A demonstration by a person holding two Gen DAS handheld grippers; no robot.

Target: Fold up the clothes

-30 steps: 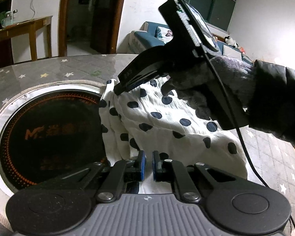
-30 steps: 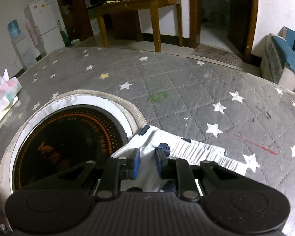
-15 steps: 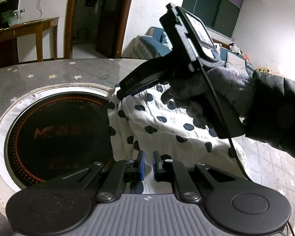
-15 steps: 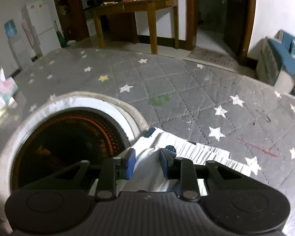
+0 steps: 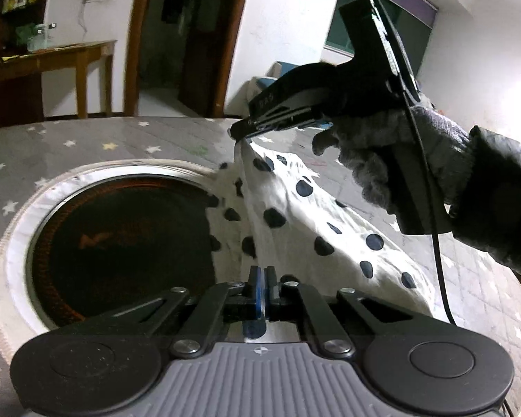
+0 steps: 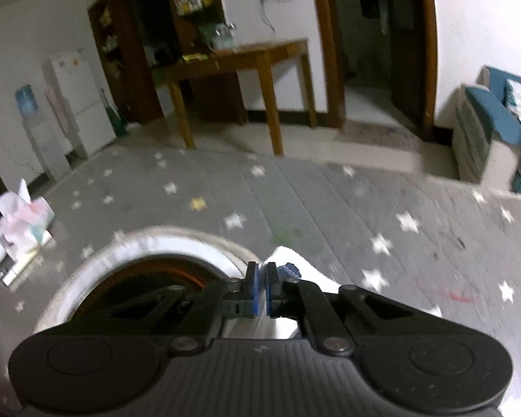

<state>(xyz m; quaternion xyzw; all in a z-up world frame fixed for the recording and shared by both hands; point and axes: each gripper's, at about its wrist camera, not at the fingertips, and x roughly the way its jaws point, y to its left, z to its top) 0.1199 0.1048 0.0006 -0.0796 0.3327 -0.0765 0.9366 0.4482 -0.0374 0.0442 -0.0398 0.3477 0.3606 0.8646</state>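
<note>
Beside the round black cooktop (image 5: 121,243) set into the table, the left gripper (image 5: 261,278) is pinched tight on the near edge of a white cloth with dark dots (image 5: 295,215). Further from the cooktop's rim, the right gripper (image 5: 239,131) is clamped on the cloth's far corner, which hangs raised off the table, held by a gloved hand (image 5: 382,160) in a dark sleeve (image 5: 496,208). From the right wrist camera, the right gripper (image 6: 261,279) shows its blue pads together with white cloth (image 6: 288,260) between them. The cloth drapes between both grippers, just right of the cooktop, over the grey star-patterned table cover (image 6: 330,201). A tissue pack (image 6: 21,222) lies well left of the cooktop.
</note>
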